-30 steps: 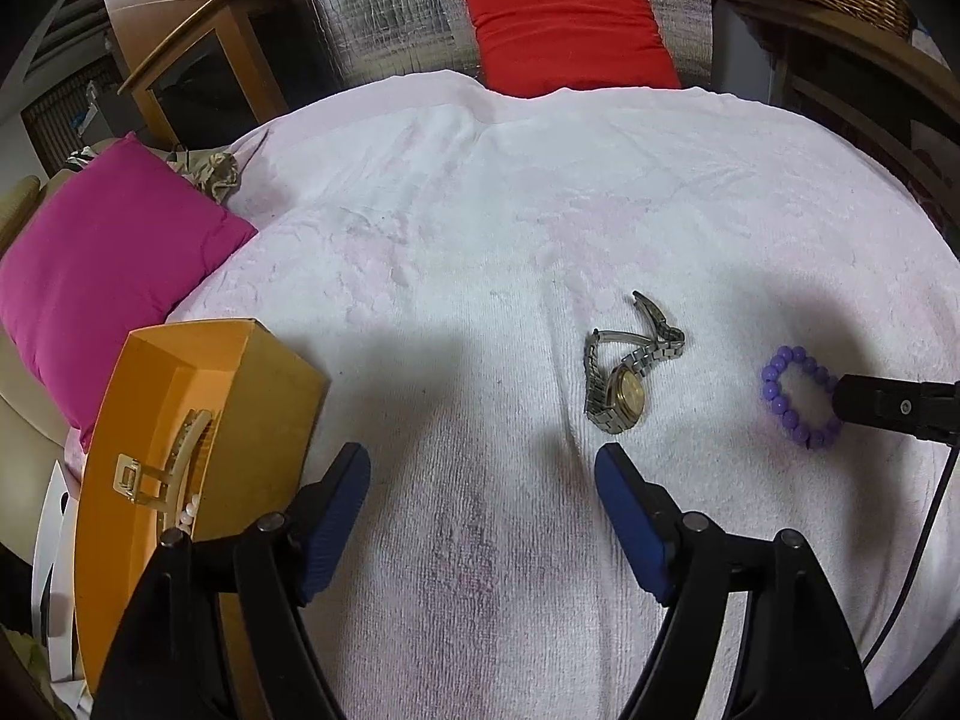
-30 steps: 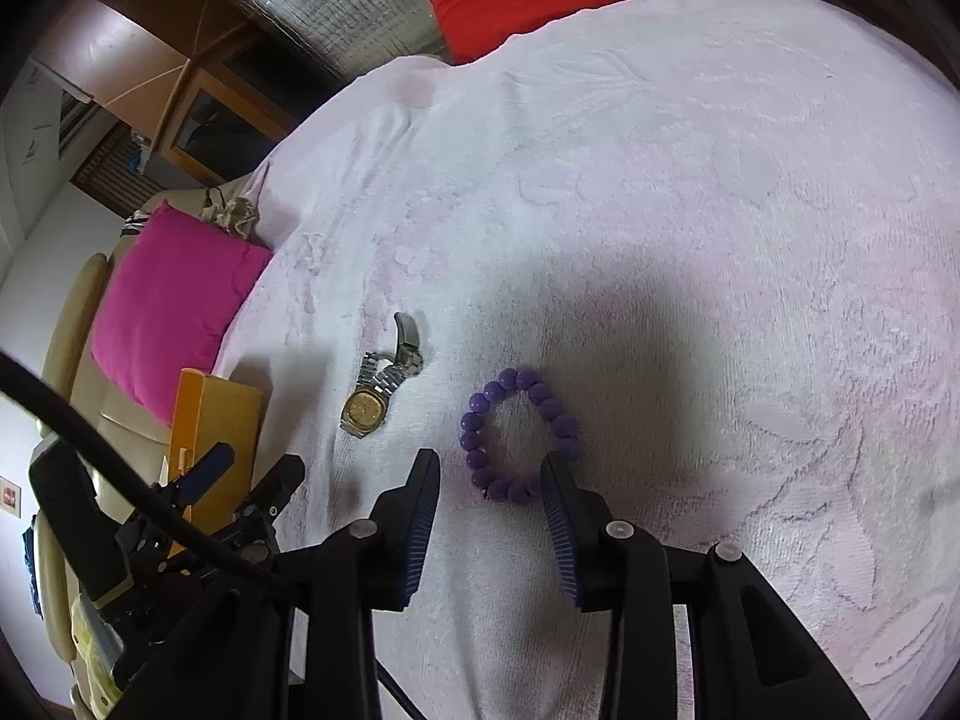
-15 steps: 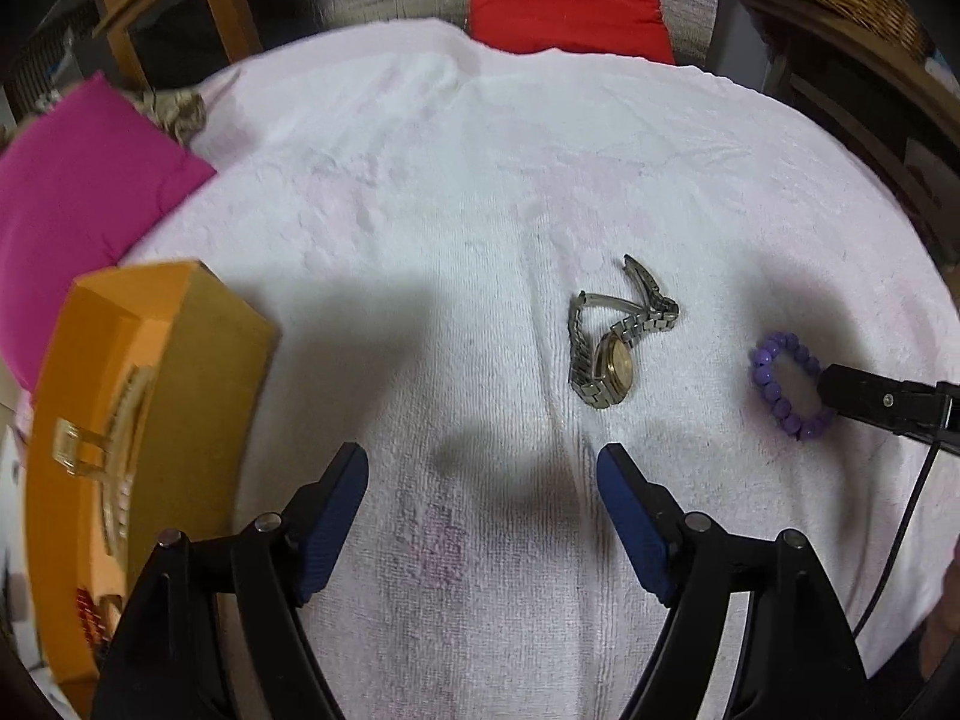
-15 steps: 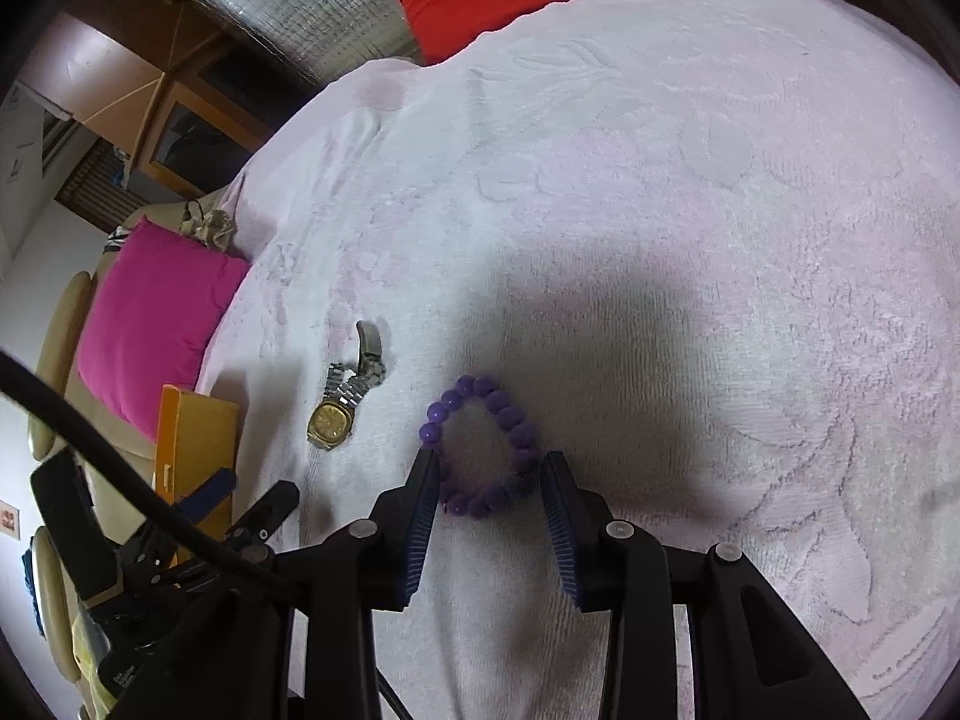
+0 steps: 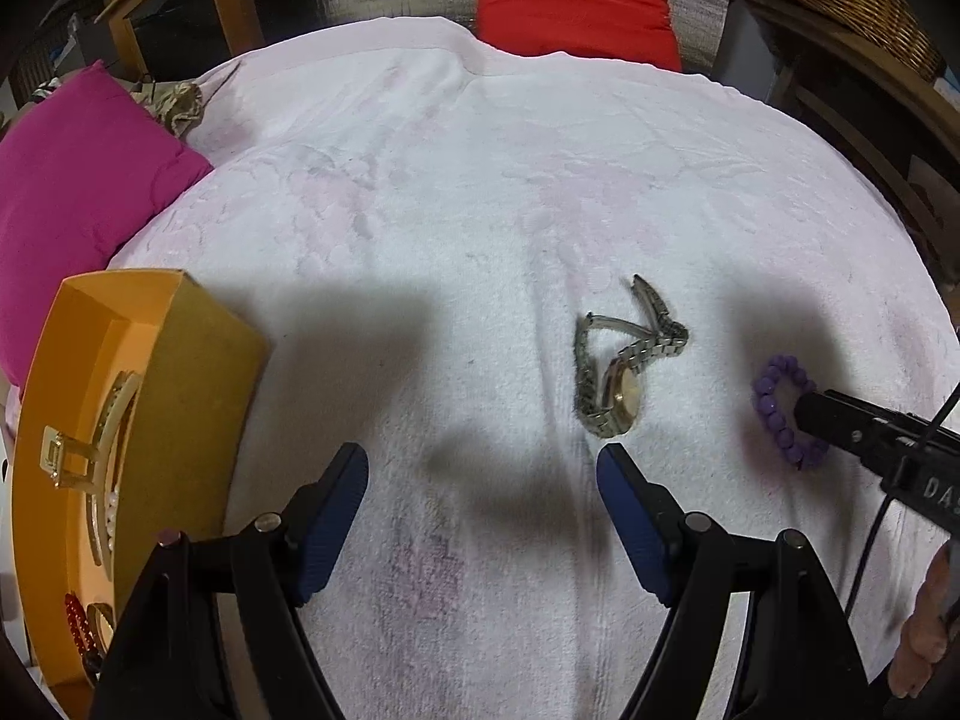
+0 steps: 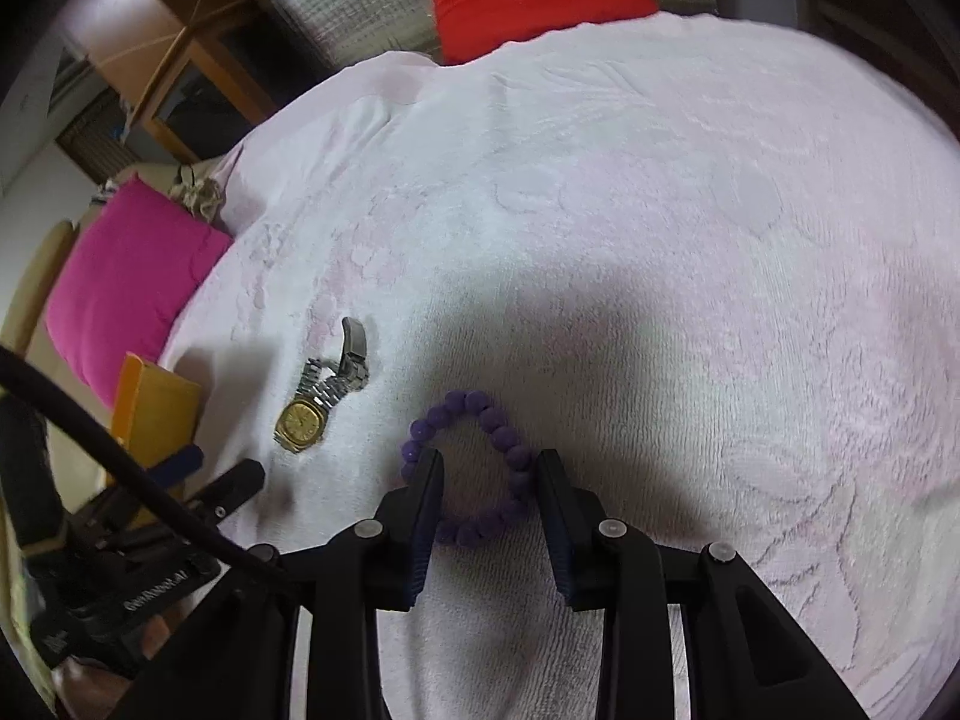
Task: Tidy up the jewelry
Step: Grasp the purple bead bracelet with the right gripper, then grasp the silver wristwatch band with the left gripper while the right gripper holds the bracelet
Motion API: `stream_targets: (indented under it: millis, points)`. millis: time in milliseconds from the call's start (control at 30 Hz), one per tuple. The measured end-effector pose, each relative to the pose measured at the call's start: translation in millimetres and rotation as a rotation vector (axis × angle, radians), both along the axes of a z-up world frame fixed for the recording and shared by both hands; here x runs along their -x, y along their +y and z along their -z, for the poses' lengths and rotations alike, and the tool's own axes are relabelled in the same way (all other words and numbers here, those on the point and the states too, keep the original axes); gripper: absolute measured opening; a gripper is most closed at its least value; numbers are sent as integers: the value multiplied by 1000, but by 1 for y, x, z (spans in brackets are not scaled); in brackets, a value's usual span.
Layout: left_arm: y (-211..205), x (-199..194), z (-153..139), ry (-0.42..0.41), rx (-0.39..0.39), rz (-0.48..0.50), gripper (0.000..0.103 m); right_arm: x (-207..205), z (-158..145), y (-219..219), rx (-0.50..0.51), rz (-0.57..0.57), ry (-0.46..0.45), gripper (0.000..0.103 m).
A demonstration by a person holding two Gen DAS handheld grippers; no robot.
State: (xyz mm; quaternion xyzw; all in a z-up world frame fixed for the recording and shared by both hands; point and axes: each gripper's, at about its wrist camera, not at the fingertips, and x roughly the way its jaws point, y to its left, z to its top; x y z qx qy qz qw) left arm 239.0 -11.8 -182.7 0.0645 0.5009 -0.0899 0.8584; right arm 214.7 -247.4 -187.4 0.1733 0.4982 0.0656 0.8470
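Right gripper [image 6: 489, 474], nearest the lens, tilts down onto the white towel [image 6: 690, 252]. Its jaws straddle the near half of the purple bead bracelet [image 6: 480, 468] and are closing; the left finger [image 6: 427, 483] overlaps the beads, the right one stands just beside them, and the pads do not yet press. Straddling the loop's width probably lets the beads bunch together for a pinch.

Left gripper [image 5: 483, 495] hangs spread and empty over bare towel, with the wristwatch [image 5: 618, 384] just beyond its right finger. A likely next pick.

Watch lies on its side in the left view, metal band folded and clasp open. It sits between the bracelet and the orange box [image 5: 129, 414].

Box stands at the towel's left edge. A gold hair claw [image 5: 90, 438] and red beads [image 5: 78, 624] already lie inside, so it serves as the collecting place.

Farther off: magenta cushion [image 5: 78, 180] and red cushion [image 5: 576, 0] beyond the towel.
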Motion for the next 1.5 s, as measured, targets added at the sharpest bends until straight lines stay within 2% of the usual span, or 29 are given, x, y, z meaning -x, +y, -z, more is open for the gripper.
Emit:
stream_targets:
  millis: [67,100,133,200,367,733,767,800,867,933,967,1000,1267,1500]
  points:
    - [-3,-2,0,2,4,3,79,-1,0,3,34,-12,-14,31]
    - [-5,-3,1,2,6,4,79,-1,0,5,53,-17,-22,26]
    - [-6,-4,1,2,7,5,79,-2,0,7,91,-18,-28,16]
    - [-10,-6,1,4,7,7,79,-3,0,9,147,-33,-39,11]
    - [-20,-8,0,-13,16,21,79,0,-6,-2,165,4,-57,11]
    - [-36,-27,11,2,84,34,79,3,-2,-23,92,48,-26,11]
    - [-37,-28,12,-4,91,35,75,3,-1,-23,88,51,-25,11]
    - [-38,-28,12,-6,93,37,65,3,-1,-23,84,53,-23,11]
    - [-39,-29,14,-3,93,45,52,3,-1,-22,83,56,-21,11]
    - [-42,-28,14,-15,88,54,49,2,-1,-22,80,58,-19,11]
    - [-43,-28,13,-18,104,66,42,2,-1,-22,79,59,-19,11]
    - [-43,-26,13,-19,115,71,40,2,-1,-22,78,60,-19,11]
    - [-46,-15,7,-37,138,105,39,5,-1,-24,66,76,-17,11]
    - [-42,-24,11,-40,132,51,39,5,-1,-21,90,79,-21,11]
